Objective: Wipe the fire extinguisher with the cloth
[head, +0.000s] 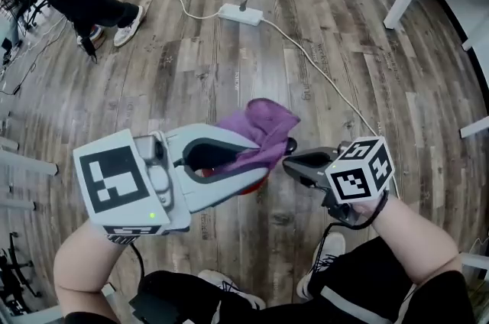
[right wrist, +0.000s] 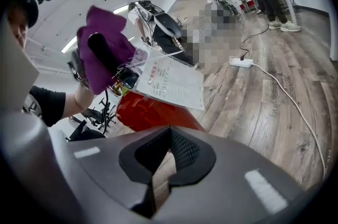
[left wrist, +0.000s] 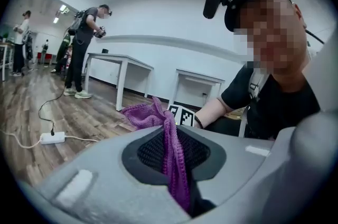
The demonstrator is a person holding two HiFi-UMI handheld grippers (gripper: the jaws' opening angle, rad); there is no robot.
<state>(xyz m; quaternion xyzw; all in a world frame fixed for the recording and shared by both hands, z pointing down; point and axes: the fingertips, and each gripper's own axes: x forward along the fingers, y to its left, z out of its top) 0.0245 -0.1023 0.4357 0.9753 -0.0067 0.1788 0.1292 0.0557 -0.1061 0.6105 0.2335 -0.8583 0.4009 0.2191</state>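
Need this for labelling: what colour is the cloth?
Purple; the cloth shows best in the left gripper view.

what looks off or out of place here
Nothing spilled or broken. The purple cloth, pinched in the left gripper, bunches against the black handle of the fire extinguisher, and a white power strip with its cable lies on the open floor.

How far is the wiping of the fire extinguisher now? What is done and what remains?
Done: the left tongs are shut on the purple cloth. In hand: the cloth lies over the top of the extinguisher, at its black handle, so wiping seems under way there. The right tongs are shut nearby. Left: probably the red body; which parts are already wiped cannot be seen.
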